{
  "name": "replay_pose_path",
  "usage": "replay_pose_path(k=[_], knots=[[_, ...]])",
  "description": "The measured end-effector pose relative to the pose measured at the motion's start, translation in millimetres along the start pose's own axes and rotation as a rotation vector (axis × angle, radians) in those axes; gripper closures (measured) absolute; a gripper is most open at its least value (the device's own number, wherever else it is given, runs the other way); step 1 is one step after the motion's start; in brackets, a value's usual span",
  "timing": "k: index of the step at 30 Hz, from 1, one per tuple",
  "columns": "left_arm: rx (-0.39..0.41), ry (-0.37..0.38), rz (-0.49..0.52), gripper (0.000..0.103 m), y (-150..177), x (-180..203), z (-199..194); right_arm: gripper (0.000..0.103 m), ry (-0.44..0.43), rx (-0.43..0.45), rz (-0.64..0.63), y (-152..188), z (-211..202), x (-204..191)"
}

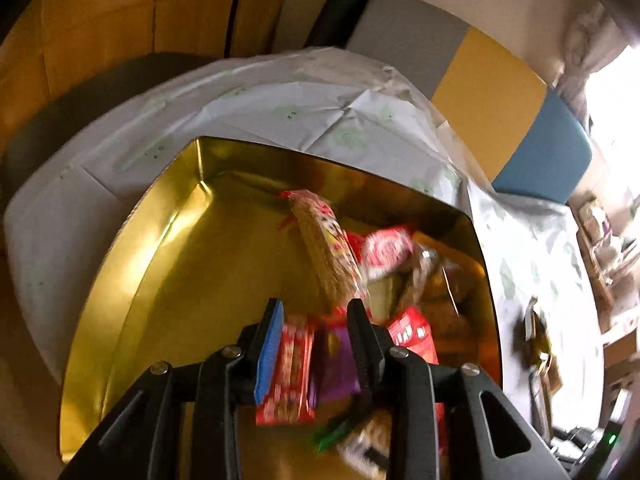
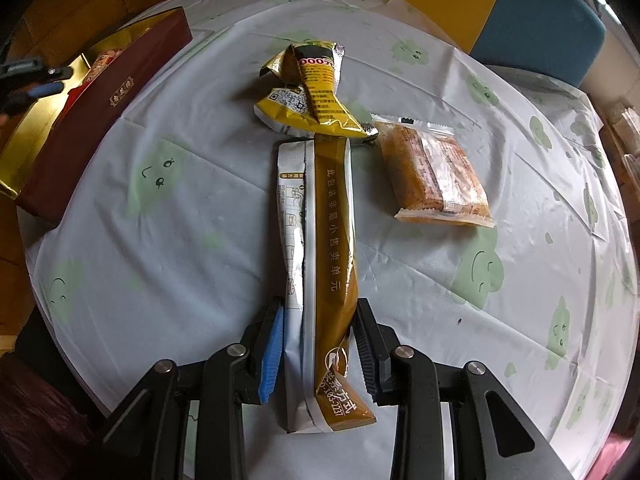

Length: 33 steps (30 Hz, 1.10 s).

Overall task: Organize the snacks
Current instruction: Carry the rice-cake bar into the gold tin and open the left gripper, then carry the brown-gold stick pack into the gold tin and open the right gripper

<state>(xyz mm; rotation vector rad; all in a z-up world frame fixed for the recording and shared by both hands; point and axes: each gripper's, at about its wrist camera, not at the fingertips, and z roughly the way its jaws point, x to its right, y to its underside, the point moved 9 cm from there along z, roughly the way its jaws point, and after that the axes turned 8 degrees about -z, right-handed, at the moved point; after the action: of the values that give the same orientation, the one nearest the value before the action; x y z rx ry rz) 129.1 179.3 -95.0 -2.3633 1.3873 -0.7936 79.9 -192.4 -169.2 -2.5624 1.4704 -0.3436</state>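
My left gripper [image 1: 314, 308] hangs over a gold-lined tin [image 1: 160, 248] and is open. Blurred beneath the gap between its pads lie a red packet [image 1: 286, 368] and a purple one [image 1: 334, 364], neither visibly pinched. A wafer pack [image 1: 324, 248] and more red packets [image 1: 384, 248] are piled in the tin's right half. My right gripper [image 2: 320, 302] points down at the table and is shut on a long brown-and-silver sachet [image 2: 320, 220] that stretches away from it along the cloth. The tin [image 2: 100, 120], maroon outside, stands at the far left in the right wrist view.
A crumpled yellow packet [image 2: 308, 88] lies at the sachet's far end and a clear-wrapped orange cake [image 2: 432, 172] to its right. The round table wears a pale cloth with green smiley prints [image 2: 160, 240]. A blue chair [image 2: 540, 24] stands behind.
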Motion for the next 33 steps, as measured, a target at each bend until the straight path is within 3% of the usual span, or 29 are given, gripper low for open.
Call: replay_pose_path(k=[14,24,33], knots=[[0.064,-0.037,0.124,0.067,41.6,9.3,-36.1,0.068,0.023,0.005,-0.023,1.0,0.1,-3.1],[0.067,-0.051,0.124,0.067,50.8,2.6,-42.8,0.071,0.022,0.011,-0.026,1.9,-1.2,-4.2],[0.082,-0.064,0.114,0.067,51.7,-10.3,-49.9,0.073,-0.035,0.018,0.006,-1.5,-4.7,-6.3]])
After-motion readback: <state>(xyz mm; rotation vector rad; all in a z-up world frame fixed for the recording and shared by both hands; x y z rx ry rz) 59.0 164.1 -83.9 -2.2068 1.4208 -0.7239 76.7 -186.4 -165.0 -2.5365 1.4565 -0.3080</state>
